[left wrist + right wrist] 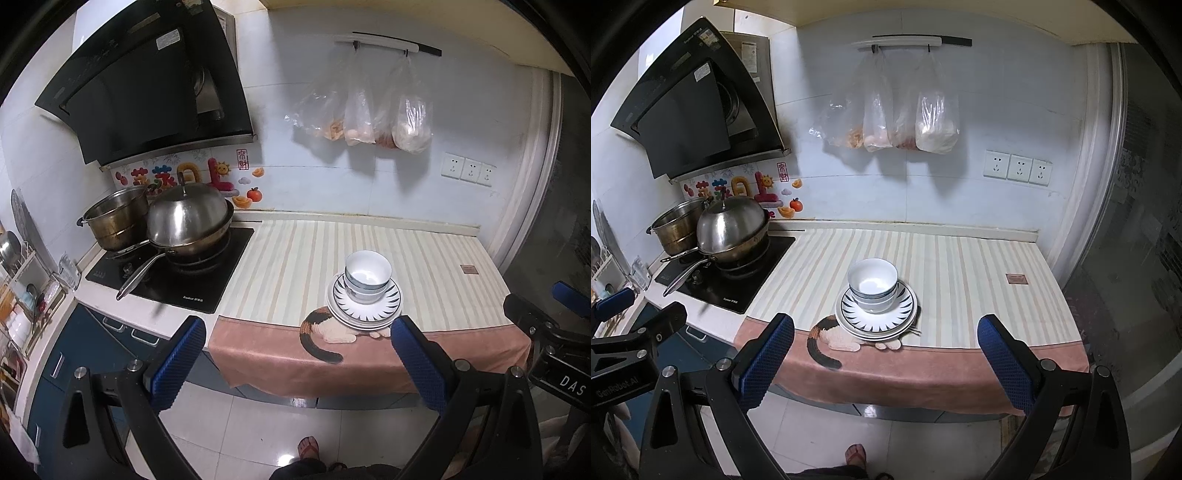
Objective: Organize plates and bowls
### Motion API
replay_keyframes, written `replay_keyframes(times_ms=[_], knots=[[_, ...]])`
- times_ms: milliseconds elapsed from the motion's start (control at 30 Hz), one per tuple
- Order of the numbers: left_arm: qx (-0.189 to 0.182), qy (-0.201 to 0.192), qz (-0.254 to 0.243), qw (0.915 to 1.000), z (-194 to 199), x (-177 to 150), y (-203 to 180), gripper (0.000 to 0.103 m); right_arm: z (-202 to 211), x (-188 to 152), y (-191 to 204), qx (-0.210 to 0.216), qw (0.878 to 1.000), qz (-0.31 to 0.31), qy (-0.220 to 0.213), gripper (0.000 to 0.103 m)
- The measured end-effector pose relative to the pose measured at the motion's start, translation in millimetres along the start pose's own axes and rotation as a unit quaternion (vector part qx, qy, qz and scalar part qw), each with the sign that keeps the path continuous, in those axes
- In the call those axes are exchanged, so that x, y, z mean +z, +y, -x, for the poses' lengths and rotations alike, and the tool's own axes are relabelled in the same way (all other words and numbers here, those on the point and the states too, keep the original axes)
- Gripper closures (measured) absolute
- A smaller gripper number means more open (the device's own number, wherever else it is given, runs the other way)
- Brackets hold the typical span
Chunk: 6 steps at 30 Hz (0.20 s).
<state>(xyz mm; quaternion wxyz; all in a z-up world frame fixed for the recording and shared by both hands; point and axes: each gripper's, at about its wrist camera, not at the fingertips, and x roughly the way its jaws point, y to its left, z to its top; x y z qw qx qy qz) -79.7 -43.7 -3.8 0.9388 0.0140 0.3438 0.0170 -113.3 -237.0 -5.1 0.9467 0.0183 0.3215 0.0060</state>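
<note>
Setting: kitchen counter under a striped cloth with a cat print along its front edge; tiled wall behind.
Landmark: stack of plates near the cloth's front edge, seated partly over the cat print.
Bowls: nested bowls upright on top of the plates, slightly left of the plates' centre.
Left of stack: hob carrying a lidded wok and a steel pot, well apart from the plates.
Behind stack: plastic bags hung on a wall rail; sockets to the right.
Left gripper: fingers wide apart, empty, held off the counter in front of the stack.
Right gripper: fingers wide apart, empty, likewise in front of the stack.
Progress: stacking appears complete or nearly so.
Risk: stack close to the counter edge on loose overhanging cloth; snagging or dragging the cloth likely to pull crockery off.
Risk: off-centre bowls liable to slide if the plates are tilted or nudged.
</note>
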Motion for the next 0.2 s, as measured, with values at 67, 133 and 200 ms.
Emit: replay_keyframes(times_ms=[67, 133, 200], knots=[[0.002, 0.000, 0.000, 1.0000, 0.1, 0.0, 0.4, 0.000, -0.6, 0.3, 0.3, -0.001, 1.000, 0.001, 0.000, 0.001], [0.003, -0.002, 0.001, 1.0000, 0.3, -0.5, 1.1, 0.000, 0.1, -0.2, 0.9, -0.001, 1.000, 0.000, -0.001, 0.001], [0.002, -0.002, 0.001, 1.0000, -0.2, -0.6, 1.7, 0.000, 0.5, -0.6, 1.2, -0.001, 1.000, 0.000, -0.001, 0.001]])
